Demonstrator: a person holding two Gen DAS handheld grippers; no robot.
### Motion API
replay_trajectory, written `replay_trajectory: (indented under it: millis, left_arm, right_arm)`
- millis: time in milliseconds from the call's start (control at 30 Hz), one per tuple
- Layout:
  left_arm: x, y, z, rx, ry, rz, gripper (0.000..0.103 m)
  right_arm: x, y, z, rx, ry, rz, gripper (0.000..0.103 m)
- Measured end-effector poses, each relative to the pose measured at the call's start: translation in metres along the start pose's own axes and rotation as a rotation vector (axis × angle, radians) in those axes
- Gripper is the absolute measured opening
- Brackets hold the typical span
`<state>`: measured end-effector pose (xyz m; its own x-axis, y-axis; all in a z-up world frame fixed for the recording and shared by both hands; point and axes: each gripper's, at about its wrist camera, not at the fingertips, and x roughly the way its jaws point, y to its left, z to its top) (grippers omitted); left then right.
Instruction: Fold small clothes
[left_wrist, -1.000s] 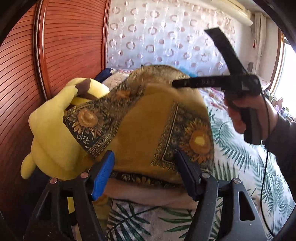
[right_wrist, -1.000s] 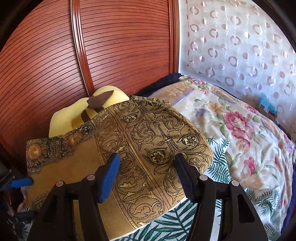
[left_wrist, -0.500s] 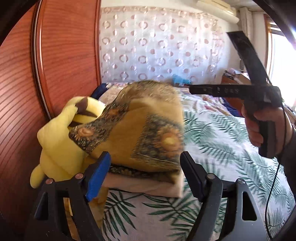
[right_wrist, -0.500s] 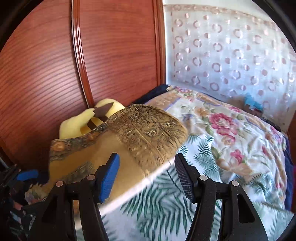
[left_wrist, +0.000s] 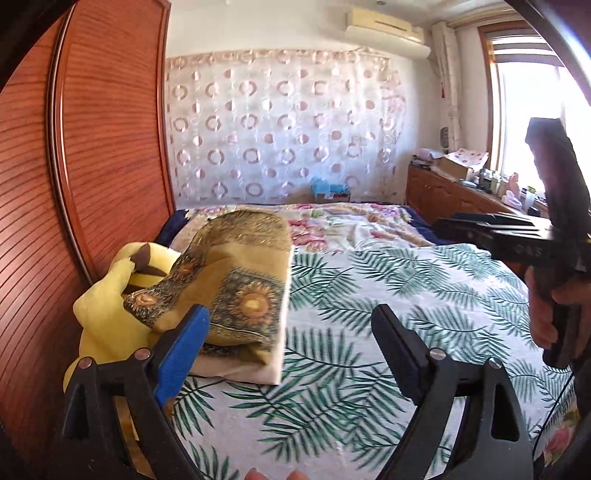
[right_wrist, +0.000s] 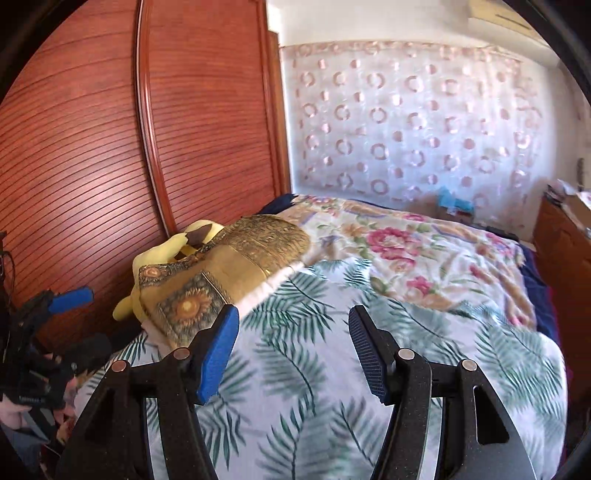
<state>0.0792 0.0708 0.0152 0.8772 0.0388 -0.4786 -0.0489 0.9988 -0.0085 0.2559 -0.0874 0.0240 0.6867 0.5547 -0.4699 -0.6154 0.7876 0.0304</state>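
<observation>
A folded gold and brown garment with sunflower print (left_wrist: 236, 280) lies on a pale folded stack at the bed's left side; it also shows in the right wrist view (right_wrist: 225, 273). It leans on a yellow plush toy (left_wrist: 107, 306). My left gripper (left_wrist: 291, 347) is open and empty, drawn back from the garment. My right gripper (right_wrist: 293, 347) is open and empty above the palm-leaf sheet. The right gripper's body shows at the right of the left wrist view (left_wrist: 517, 240).
The bed has a palm-leaf sheet (left_wrist: 388, 314) and a floral quilt (right_wrist: 424, 254) behind it. A ribbed wooden headboard (right_wrist: 110, 147) stands at the left. A wooden dresser (left_wrist: 454, 199) with clutter stands by the window at the right.
Both grippers have pulled back and up from the folded garment, which now looks smaller and farther to the left. The garment stays on the stack.
</observation>
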Motion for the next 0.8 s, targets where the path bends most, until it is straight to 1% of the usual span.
replay_trajectory:
  millis: [67, 167, 233, 433, 500, 567, 700, 800]
  left_arm:
    - [-0.007, -0.008, 0.000, 0.008, -0.004, -0.002, 0.090]
    - [-0.018, -0.019, -0.001, 0.009, -0.013, -0.027, 0.090]
    - [-0.025, -0.025, -0.003, 0.007, -0.012, -0.046, 0.090]
    - [-0.037, -0.047, -0.003, 0.032, -0.003, -0.042, 0.090]
    - [-0.041, -0.054, 0.000, 0.035, -0.010, -0.044, 0.090]
    - [-0.045, -0.060, 0.004, 0.031, -0.021, -0.053, 0.090]
    - [-0.053, -0.067, 0.012, 0.013, -0.036, -0.063, 0.090]
    - [-0.060, -0.074, 0.015, 0.017, -0.041, -0.062, 0.090]
  right_arm:
    - [-0.022, 0.002, -0.011, 0.015, -0.012, -0.015, 0.065]
    - [-0.051, 0.004, -0.025, 0.038, -0.037, -0.054, 0.069]
    - [-0.072, 0.007, -0.036, 0.056, -0.056, -0.079, 0.075]
    - [-0.133, 0.022, -0.064, 0.102, -0.104, -0.157, 0.085]
    - [-0.152, 0.028, -0.070, 0.117, -0.121, -0.211, 0.086]
    - [-0.165, 0.032, -0.075, 0.125, -0.133, -0.240, 0.087]
    - [-0.194, 0.040, -0.084, 0.152, -0.172, -0.282, 0.087]
    - [-0.207, 0.048, -0.089, 0.164, -0.190, -0.295, 0.087]
